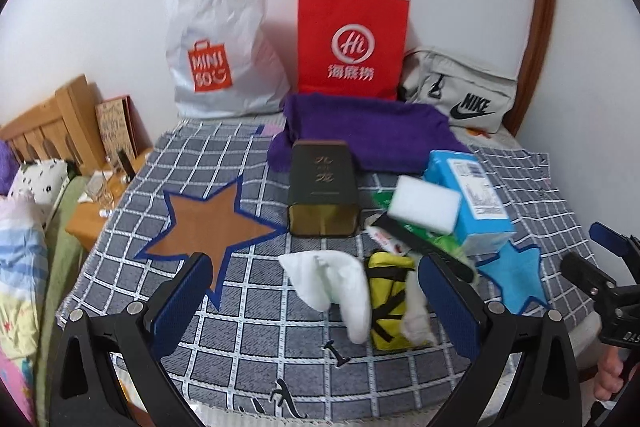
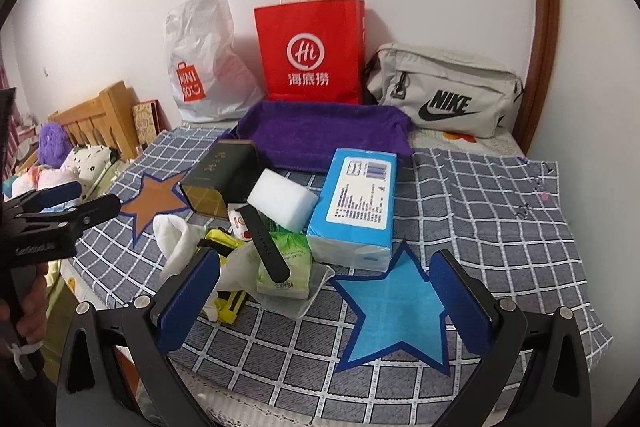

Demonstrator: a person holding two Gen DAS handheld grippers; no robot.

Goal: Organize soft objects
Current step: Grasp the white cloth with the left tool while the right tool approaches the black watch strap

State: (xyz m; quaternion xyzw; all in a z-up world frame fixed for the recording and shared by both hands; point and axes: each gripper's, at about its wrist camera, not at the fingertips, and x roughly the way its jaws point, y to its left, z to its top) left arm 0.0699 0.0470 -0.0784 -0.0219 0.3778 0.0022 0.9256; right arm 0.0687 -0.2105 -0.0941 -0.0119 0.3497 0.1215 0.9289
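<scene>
Both tongs, left point(image 1: 316, 291) and right point(image 2: 324, 291), hang spread and empty over the bed. Tugging the white cloth point(image 1: 336, 287) could well topple the sponge point(image 1: 424, 205) stacked on the tissue pack point(image 1: 472, 199).

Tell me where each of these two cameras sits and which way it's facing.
Left wrist: on the left gripper, facing the white cloth and brown star; right gripper at its edge.
Right wrist: on the right gripper, above the blue star; left gripper at left.
Shared: red Haidilao bag, Nike bag.
</scene>
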